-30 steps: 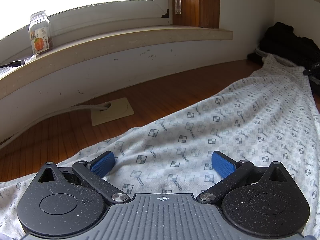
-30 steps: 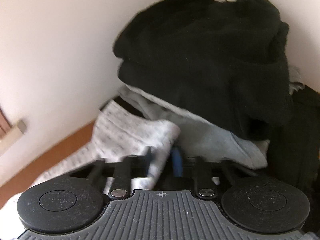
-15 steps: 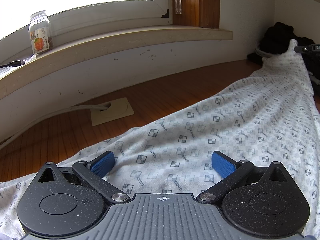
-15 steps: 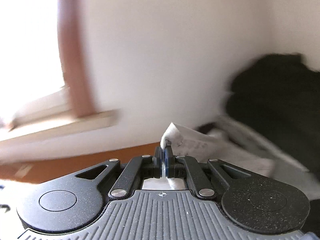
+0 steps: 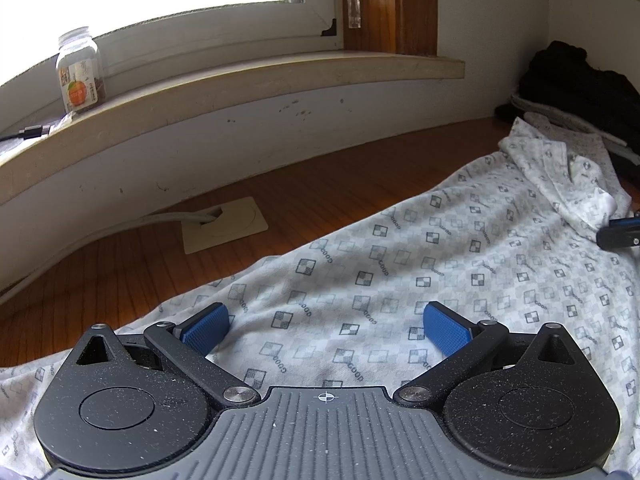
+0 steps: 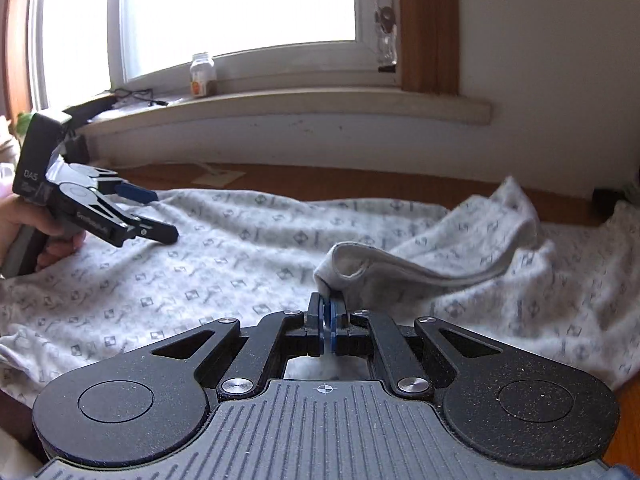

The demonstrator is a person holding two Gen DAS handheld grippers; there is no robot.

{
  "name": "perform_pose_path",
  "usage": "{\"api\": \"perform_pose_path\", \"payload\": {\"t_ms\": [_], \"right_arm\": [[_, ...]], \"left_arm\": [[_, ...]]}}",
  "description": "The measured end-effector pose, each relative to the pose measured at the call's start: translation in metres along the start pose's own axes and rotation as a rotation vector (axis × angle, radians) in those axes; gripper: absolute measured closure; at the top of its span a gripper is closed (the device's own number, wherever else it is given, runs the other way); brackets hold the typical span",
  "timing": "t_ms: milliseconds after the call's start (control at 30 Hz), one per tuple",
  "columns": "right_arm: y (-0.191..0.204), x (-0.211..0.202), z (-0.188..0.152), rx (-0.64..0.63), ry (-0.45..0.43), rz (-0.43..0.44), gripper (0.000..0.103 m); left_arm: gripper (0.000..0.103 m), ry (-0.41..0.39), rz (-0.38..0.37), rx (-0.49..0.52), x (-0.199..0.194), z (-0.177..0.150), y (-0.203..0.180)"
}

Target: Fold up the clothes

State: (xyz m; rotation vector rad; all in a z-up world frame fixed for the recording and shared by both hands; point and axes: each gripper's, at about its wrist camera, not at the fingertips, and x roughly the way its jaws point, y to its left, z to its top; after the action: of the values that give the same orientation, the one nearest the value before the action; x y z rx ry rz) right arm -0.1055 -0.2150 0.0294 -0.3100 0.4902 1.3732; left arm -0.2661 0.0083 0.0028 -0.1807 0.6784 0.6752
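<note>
A white garment with a grey checker print lies spread on the wooden tabletop; it also shows in the right wrist view. My left gripper is open and empty, low over the garment's near end; it appears in the right wrist view at the left. My right gripper is shut on a corner of the garment, folding that end back over the rest. Its tip shows at the right edge of the left wrist view.
A pile of black and grey clothes sits in the far right corner. A jar and a cable are on the windowsill. A beige cable plate is set in the table behind the garment.
My right gripper has lifted the garment's far end away from the dark pile, swung round and carried it back over the garment. The left gripper has not moved.
</note>
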Motion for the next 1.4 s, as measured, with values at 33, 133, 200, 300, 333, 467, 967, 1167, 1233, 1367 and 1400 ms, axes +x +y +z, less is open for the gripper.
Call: {"api": "perform_pose_path", "payload": {"t_ms": [33,133,200,300,333,467,967,1167,1233,1367,1400], "right_arm": [[-0.002,0.0,-0.001,0.0,-0.008,-0.005,0.099],[-0.005,-0.007,-0.005,0.01,-0.036,-0.022,0.099],[-0.01,-0.007,-0.005,0.033,-0.046,-0.02,0.099],[-0.015,-0.006,-0.009,0.067,-0.06,-0.013,0.099],[-0.016,-0.006,-0.01,0.074,-0.062,-0.012,0.099],[-0.019,-0.007,-0.013,0.1,-0.078,-0.002,0.099],[-0.025,-0.006,-0.019,0.104,-0.106,0.019,0.099],[-0.023,-0.012,-0.013,0.1,-0.146,0.014,0.099],[-0.017,-0.016,-0.007,0.09,-0.161,0.023,0.099],[0.004,-0.024,0.009,0.054,-0.195,0.064,0.099],[0.012,-0.025,0.013,0.04,-0.201,0.082,0.099]], "left_arm": [[0.0,-0.002,0.006,0.008,0.0,0.001,-0.002],[0.001,-0.022,-0.008,0.024,0.0,0.014,-0.014],[0.005,-0.046,-0.06,0.043,0.0,0.034,-0.031],[0.029,-0.09,-0.139,0.087,0.003,0.069,-0.066],[0.034,-0.104,-0.166,0.102,0.004,0.082,-0.078],[0.042,-0.11,-0.297,0.125,0.03,0.125,-0.128],[0.094,0.023,-0.351,0.217,0.129,0.158,-0.217],[0.101,-0.029,-0.343,0.155,0.101,0.165,-0.185],[0.101,-0.057,-0.328,0.132,0.082,0.167,-0.167],[0.101,-0.116,-0.301,0.068,0.033,0.168,-0.122],[0.101,-0.131,-0.29,0.054,0.02,0.168,-0.109]]}}
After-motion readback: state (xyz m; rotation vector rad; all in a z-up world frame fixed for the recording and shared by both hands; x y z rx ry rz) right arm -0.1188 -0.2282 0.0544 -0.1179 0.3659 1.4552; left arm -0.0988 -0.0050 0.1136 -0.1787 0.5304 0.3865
